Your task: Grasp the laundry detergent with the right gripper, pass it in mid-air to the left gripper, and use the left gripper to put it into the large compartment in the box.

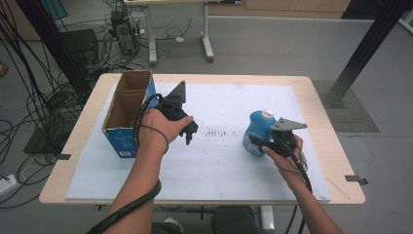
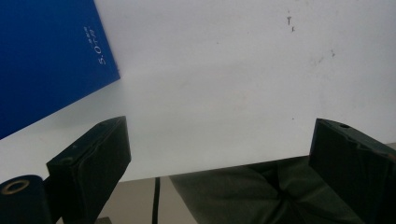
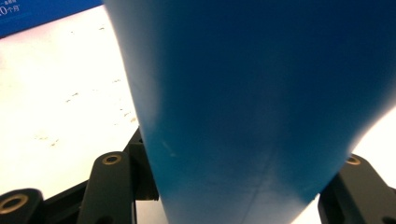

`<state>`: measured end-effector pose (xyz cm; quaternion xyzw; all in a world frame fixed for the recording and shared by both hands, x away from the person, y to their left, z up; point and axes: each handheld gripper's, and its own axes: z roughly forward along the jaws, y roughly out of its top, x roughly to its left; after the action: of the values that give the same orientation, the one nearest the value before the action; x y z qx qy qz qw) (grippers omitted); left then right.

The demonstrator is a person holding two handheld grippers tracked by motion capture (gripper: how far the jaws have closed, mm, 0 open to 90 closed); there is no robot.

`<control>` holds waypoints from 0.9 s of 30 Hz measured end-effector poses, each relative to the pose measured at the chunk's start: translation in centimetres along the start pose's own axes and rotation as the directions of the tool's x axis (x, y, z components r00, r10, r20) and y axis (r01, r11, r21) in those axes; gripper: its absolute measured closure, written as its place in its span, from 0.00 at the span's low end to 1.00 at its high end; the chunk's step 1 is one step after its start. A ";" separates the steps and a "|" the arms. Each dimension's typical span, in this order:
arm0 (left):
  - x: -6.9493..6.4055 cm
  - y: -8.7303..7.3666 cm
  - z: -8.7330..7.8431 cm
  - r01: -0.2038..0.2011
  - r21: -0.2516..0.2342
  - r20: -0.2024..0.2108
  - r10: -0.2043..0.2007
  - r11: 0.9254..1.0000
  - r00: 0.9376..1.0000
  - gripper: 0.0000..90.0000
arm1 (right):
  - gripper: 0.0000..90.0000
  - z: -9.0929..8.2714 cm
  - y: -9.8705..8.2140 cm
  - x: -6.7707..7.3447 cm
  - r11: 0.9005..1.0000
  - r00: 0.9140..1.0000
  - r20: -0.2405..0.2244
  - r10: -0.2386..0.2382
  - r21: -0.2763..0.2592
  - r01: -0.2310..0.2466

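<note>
The blue bottle (image 1: 257, 132) with its white cap (image 1: 267, 114) stands upright on the white mat (image 1: 229, 170), right of the table's middle. The right gripper (image 1: 256, 142) is clamped on its lower body from the side nearer the person; in the right gripper view the bottle's blue wall (image 3: 261, 107) sits squarely between the two black jaws, which press against it on either side. The right hand (image 1: 287, 153) holds that gripper low, near the mat.

Well apart, to the left, the left gripper (image 1: 190, 132) hangs over bare mat with its jaws wide apart and nothing between them (the left gripper view shows white surface (image 2: 224, 84) in the gap). The left hand (image 1: 158, 129) carries it just beside the open cardboard box (image 1: 127, 114), whose blue side (image 2: 46, 60) shows at that view's upper left. The box stands at the mat's left edge, its top open.
</note>
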<state>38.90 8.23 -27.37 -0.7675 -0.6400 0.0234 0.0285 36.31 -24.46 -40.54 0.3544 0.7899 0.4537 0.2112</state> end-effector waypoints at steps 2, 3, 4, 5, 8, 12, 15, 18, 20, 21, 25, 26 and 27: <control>0.0 0.0 0.0 0.002 0.001 -0.001 -0.002 1.000 1.000 0.07 | 0.48 0.0 0.0 0.0 1.000 1.000 0.000 0.000 -0.001 0.000; 0.0 0.0 0.0 0.002 0.001 -0.001 -0.002 1.000 1.000 0.07 | 0.48 0.0 0.0 0.0 1.000 1.000 0.000 0.000 -0.001 0.000; 0.0 0.0 0.0 0.002 0.000 0.000 -0.002 1.000 1.000 0.07 | 0.48 0.0 0.0 0.0 1.000 1.000 0.000 0.000 -0.001 0.000; 0.0 0.0 0.0 0.001 0.000 0.000 -0.001 1.000 1.000 0.07 | 0.48 0.0 0.0 0.0 1.000 1.000 0.000 0.000 -0.001 0.000; -0.1 0.0 -0.1 -0.003 -0.001 0.000 0.003 1.000 1.000 0.07 | 0.48 0.0 0.0 0.0 1.000 1.000 0.000 0.000 -0.001 0.000; -0.1 0.1 -0.1 -0.004 -0.002 -0.001 0.004 1.000 1.000 0.07 | 0.48 0.0 0.0 0.0 1.000 1.000 0.000 0.001 -0.003 -0.001; -0.1 0.1 -0.1 -0.006 -0.001 -0.002 0.006 1.000 1.000 0.07 | 0.48 0.0 0.0 0.0 1.000 1.000 0.001 0.003 -0.003 -0.003; 0.0 0.1 -0.1 -0.004 -0.001 -0.001 0.004 1.000 1.000 0.07 | 0.49 0.0 0.0 0.1 1.000 1.000 0.004 0.005 0.000 -0.005; 0.0 0.1 -0.2 -0.008 -0.003 -0.003 0.008 1.000 1.000 0.07 | 0.49 0.0 0.0 0.1 1.000 1.000 0.005 0.004 0.000 -0.004; 0.0 0.1 -0.3 -0.005 -0.003 -0.001 0.005 1.000 1.000 0.07 | 0.49 0.0 0.0 0.1 1.000 1.000 0.004 0.003 0.001 -0.003; 0.0 0.0 -0.3 -0.004 -0.005 -0.001 0.004 1.000 1.000 0.07 | 0.50 0.0 0.0 0.1 1.000 1.000 0.005 0.001 -0.001 -0.001; 0.0 0.1 -0.3 -0.001 -0.007 -0.001 0.001 1.000 1.000 0.07 | 0.50 0.0 0.0 0.1 1.000 1.000 0.004 0.003 0.000 -0.003; 0.0 0.1 -0.3 -0.002 -0.008 -0.004 0.002 1.000 1.000 0.07 | 0.50 0.0 0.0 0.1 1.000 1.000 0.004 0.003 0.000 -0.003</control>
<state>38.99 8.24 -27.08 -0.7683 -0.6392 0.0194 0.0267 36.26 -24.43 -40.51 0.3565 0.7890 0.4533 0.2118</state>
